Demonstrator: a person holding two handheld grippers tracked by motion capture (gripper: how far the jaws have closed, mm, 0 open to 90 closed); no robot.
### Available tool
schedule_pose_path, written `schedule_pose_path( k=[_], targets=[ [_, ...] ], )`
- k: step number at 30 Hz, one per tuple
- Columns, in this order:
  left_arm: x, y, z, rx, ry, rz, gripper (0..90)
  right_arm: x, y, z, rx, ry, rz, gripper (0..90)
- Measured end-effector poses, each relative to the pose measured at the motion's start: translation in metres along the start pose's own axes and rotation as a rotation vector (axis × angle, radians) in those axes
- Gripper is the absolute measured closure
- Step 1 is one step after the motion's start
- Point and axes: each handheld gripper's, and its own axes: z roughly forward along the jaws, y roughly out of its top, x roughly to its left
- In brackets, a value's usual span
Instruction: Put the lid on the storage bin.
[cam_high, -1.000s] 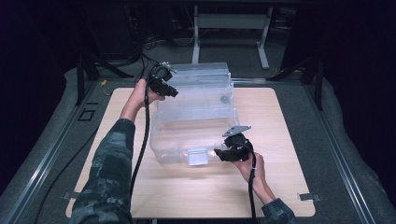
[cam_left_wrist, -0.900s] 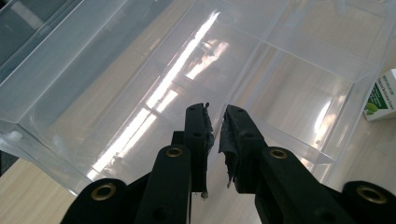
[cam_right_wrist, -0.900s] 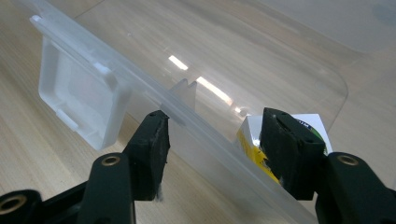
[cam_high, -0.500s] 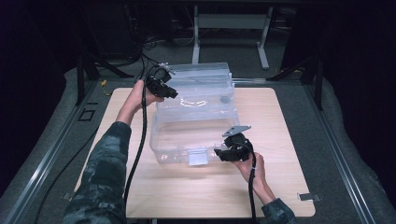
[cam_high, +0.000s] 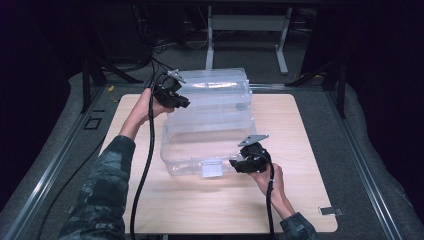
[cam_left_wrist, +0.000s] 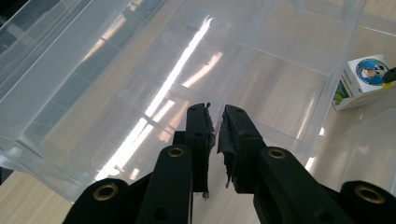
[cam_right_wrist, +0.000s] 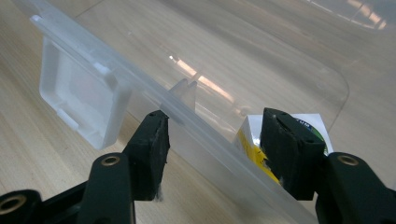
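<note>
A clear plastic bin (cam_high: 210, 137) stands mid-table with its lid (cam_high: 215, 87) raised at the far side. My left gripper (cam_high: 171, 92) sits at the lid's left corner. In the left gripper view its jaws (cam_left_wrist: 216, 123) are pinched almost together on the lid's thin edge, looking down into the bin. My right gripper (cam_high: 247, 162) is at the bin's near rim (cam_right_wrist: 187, 116). It (cam_right_wrist: 215, 140) stands open with one jaw on either side of that rim. Inside the bin lies a small carton (cam_left_wrist: 366, 79) with a round sticker; the carton (cam_right_wrist: 250, 140) is just behind the right jaw.
A white latch (cam_right_wrist: 79, 102) hangs from the near rim, left of my right gripper; the latch (cam_high: 211, 169) faces the table's front. Bare wooden tabletop (cam_high: 300, 130) surrounds the bin. Black cables trail from both grippers. Dark floor and a metal frame lie beyond the table.
My left gripper has shifted slightly left at the lid's corner. The right gripper has stayed at the near rim.
</note>
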Motion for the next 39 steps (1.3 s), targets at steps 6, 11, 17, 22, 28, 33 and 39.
schedule_pose_path(
  k=[6,11,17,22,28,33,39],
  targets=[
    [-0.009,-0.003,-0.003,-0.016,0.021,0.022,80.3,0.0,0.0,0.0,-0.004,0.0,-0.002,42.4],
    [-0.014,-0.006,-0.009,-0.027,0.008,0.025,80.4,0.0,0.0,0.0,-0.004,0.0,-0.003,42.4],
    [-0.022,-0.01,-0.012,-0.043,0.017,0.039,80.6,0.0,0.0,0.0,-0.001,0.002,-0.003,42.3],
    [-0.03,-0.016,-0.017,-0.065,0.016,0.05,80.7,0.0,0.0,0.0,-0.002,0.006,-0.002,42.2],
    [-0.037,-0.023,-0.021,-0.086,0.005,0.045,80.7,0.001,0.0,0.0,0.001,-0.005,-0.004,41.3],
    [-0.042,-0.026,-0.023,-0.096,0.012,0.051,80.7,0.002,0.0,0.0,0.002,-0.008,-0.006,41.1],
    [-0.049,-0.03,-0.024,-0.099,0.021,0.06,80.7,0.002,0.0,0.0,0.002,-0.005,-0.006,41.1]
  ],
)
